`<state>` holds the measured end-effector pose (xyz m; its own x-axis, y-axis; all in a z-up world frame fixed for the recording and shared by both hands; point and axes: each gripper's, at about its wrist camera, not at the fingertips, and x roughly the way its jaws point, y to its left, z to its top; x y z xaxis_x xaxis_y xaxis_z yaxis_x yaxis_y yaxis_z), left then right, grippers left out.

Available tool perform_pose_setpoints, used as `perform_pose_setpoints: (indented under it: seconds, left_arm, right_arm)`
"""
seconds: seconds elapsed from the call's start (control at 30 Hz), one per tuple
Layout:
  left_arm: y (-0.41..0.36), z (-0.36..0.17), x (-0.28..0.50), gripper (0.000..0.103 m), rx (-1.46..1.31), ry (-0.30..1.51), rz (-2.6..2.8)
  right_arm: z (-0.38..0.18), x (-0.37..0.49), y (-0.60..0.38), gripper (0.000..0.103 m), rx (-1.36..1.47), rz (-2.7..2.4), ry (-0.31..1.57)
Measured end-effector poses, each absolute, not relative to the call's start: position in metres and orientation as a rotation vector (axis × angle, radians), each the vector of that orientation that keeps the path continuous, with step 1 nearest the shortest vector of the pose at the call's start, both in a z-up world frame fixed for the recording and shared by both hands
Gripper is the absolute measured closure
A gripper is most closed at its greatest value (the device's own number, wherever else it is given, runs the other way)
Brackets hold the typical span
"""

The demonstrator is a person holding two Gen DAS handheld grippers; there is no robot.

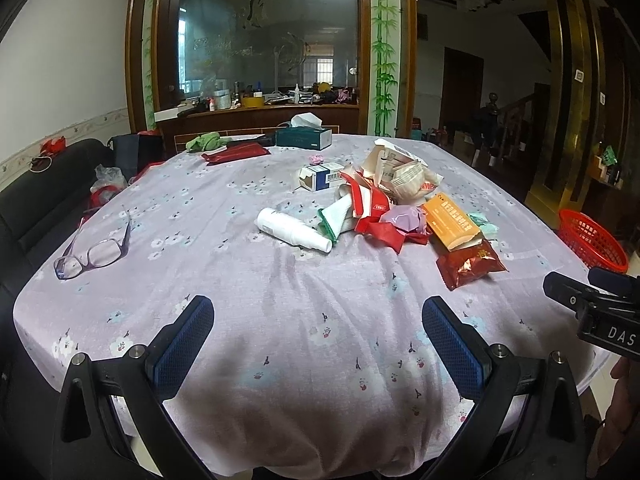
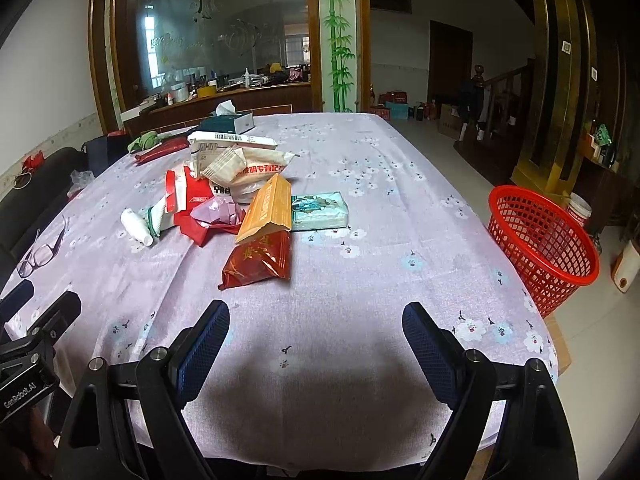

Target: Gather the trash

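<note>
A heap of trash lies mid-table: a white bottle [image 1: 294, 233] on its side, an orange box [image 1: 450, 221], a dark red foil packet [image 1: 470, 264], red paper scraps [image 1: 380, 216] and torn cartons [image 1: 400, 168]. The right wrist view shows the same orange box [image 2: 267, 210], red packet [image 2: 258, 262] and a teal tissue pack [image 2: 318, 210]. My left gripper [image 1: 316, 312] hovers open over the near tablecloth, holding nothing. My right gripper [image 2: 316, 316] is also open and empty. A red mesh basket [image 2: 544, 240] stands off the table's right edge.
Eyeglasses [image 1: 94, 252] lie at the table's left. A teal tissue box [image 1: 304, 136], a green cloth [image 1: 204, 142] and a red flat pack [image 1: 236, 154] sit at the far edge. A black sofa [image 1: 36, 200] is left of the lilac tablecloth [image 1: 320, 360].
</note>
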<state>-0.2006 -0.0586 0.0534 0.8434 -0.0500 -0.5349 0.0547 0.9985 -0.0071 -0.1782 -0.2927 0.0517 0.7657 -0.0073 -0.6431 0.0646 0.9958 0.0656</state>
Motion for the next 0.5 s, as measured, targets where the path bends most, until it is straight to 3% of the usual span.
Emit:
perform_pose_setpoints:
  seconds: [0.5]
  left_arm:
    - [-0.0597, 0.0537, -0.2002, 0.000, 0.011, 0.564, -0.056]
  right_arm:
    - [0.0501, -0.1772, -0.2921, 0.012, 0.077, -0.041, 0.703]
